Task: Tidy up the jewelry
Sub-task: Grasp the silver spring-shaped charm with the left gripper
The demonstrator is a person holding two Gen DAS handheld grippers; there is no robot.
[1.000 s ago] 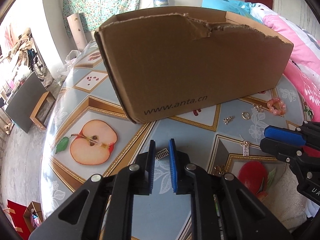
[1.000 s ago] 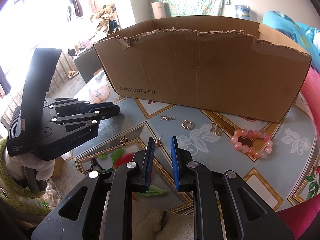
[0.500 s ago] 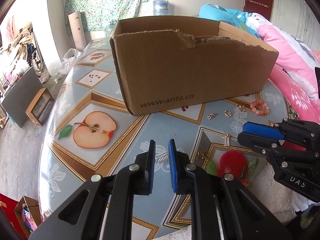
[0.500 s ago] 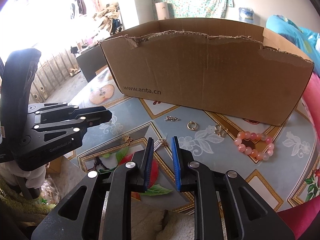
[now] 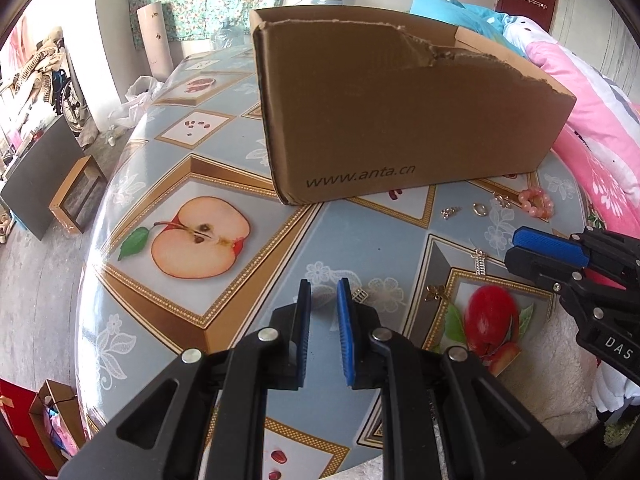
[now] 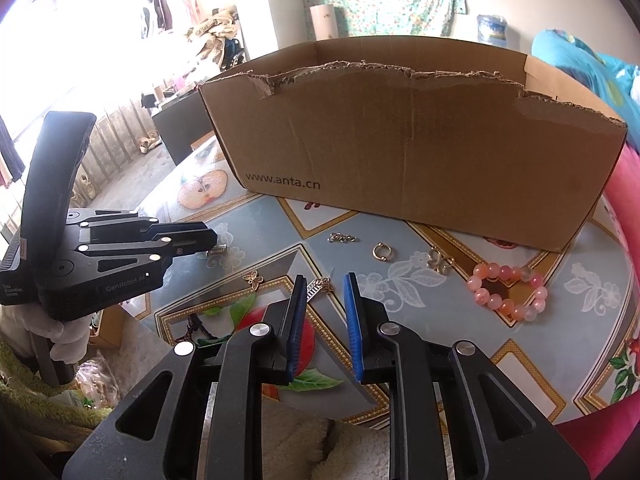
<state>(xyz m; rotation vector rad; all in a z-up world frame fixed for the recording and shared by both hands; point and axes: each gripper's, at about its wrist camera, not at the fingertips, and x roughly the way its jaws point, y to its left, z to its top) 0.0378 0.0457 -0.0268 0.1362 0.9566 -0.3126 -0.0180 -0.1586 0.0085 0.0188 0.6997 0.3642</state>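
Note:
Jewelry lies loose on the fruit-print table (image 5: 224,152) in front of a torn cardboard box (image 5: 400,120) (image 6: 400,140). My left gripper (image 5: 323,292) (image 6: 212,236) hovers low with a narrow empty gap. A small silver clasp (image 5: 359,295) (image 6: 218,250) lies just right of its right finger. My right gripper (image 6: 326,284) (image 5: 516,248) stands slightly open above a short rhinestone strip (image 6: 318,286) (image 5: 479,264), not gripping it. Further out lie a gold butterfly (image 6: 254,279), a gold ring (image 6: 381,251), a silver chain bit (image 6: 342,237), a gold clover charm (image 6: 438,260) and a pink bead bracelet (image 6: 506,290) (image 5: 536,202).
The box stands at the back of the table with its open top facing up. Pink bedding (image 5: 592,120) borders the right side. A white fluffy cloth (image 6: 288,436) covers the near edge. The table's left edge drops to the floor (image 5: 36,272).
The left wrist view has drawn back from the box and shifted, so the silver clasp went from between the left fingers to just right of them. The right jaws stand a touch wider.

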